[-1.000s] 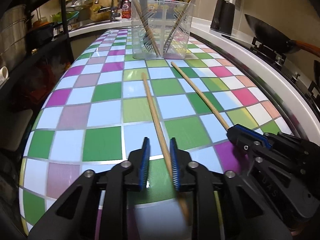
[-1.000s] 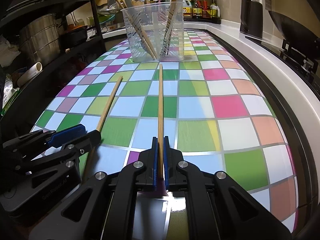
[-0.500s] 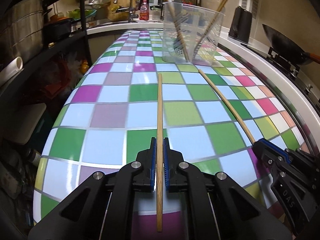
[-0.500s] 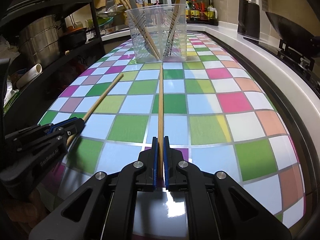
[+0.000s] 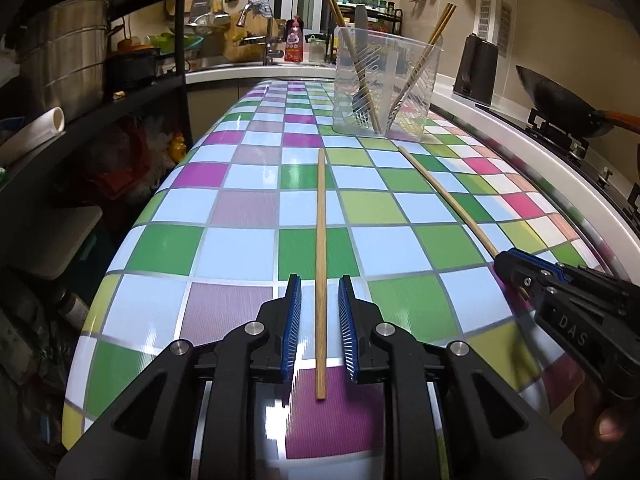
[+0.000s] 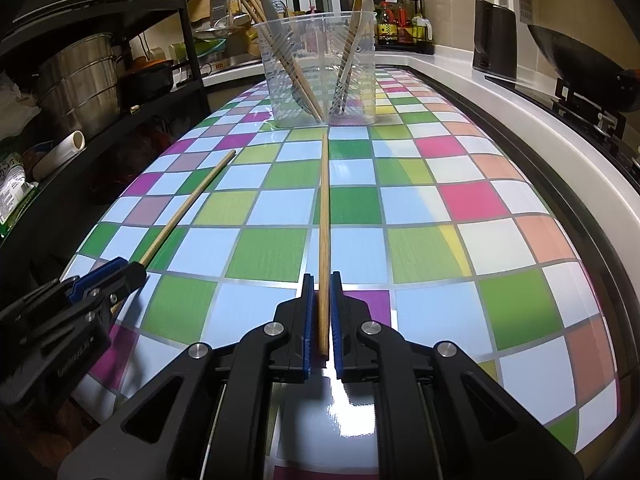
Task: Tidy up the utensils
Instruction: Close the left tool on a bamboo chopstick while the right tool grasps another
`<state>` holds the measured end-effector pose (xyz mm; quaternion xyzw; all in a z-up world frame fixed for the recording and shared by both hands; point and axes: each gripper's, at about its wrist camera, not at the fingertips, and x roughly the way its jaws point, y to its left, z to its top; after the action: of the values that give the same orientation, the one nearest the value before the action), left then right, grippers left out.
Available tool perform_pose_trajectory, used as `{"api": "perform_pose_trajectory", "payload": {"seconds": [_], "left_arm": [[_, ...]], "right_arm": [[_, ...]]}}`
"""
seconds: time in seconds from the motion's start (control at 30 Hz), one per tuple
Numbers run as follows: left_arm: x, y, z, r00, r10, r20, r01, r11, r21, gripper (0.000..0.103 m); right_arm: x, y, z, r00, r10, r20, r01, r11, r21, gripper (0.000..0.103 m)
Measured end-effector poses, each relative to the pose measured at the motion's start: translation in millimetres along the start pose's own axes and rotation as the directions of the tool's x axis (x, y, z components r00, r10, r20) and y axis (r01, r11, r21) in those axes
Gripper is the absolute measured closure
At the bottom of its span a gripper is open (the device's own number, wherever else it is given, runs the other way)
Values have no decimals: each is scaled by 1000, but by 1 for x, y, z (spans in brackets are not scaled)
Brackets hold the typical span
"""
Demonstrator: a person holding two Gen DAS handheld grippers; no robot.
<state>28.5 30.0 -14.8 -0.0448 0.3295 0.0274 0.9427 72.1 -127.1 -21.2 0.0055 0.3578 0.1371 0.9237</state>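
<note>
Two wooden chopsticks lie on the checkered tabletop (image 5: 248,248), both pointing at a clear plastic utensil cup (image 5: 384,92) (image 6: 320,76) that holds more chopsticks and forks. My left gripper (image 5: 320,280) straddles the near end of the left chopstick (image 5: 321,216) (image 6: 188,204). Its jaws are opening, with a clear gap on each side of the stick. My right gripper (image 6: 322,280) (image 5: 520,264) straddles the right chopstick (image 6: 324,200) (image 5: 440,196). Its jaws are opening too, the pads only just off the wood. The left gripper (image 6: 104,276) also shows in the right wrist view.
A black rack (image 6: 100,92) with steel pots (image 5: 68,64) stands along the table's left edge. At the right are a white counter rim (image 6: 520,120), a stove with a wok (image 5: 560,108) and a dark kettle (image 6: 494,40). A sink (image 5: 256,36) is at the back.
The left jaws closed on the slanted chopstick, lined it up straight ahead, then parted again. The right pads, tight on their chopstick before, now stand slightly apart.
</note>
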Motion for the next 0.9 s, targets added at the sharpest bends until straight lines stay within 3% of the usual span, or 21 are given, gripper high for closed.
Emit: {"api": "perform_pose_trajectory", "payload": {"seconds": [0.23,0.37,0.9], "left_arm": [[0,-3,0,1000,19,3,-19,1000,9,84],[1,-3,1,1000,16,0,-16,1000,16,96],[-6,5,-9,999,8,41,-7,1000,-2,96]], "right_arm": [[0,2,-1,1000,-3,9,3,1000,-5,94],[0,2,-1,1000,-7,10,7,1000,-8,97],[-4,-1,-5,998,-48,33,47,998,36,97]]}}
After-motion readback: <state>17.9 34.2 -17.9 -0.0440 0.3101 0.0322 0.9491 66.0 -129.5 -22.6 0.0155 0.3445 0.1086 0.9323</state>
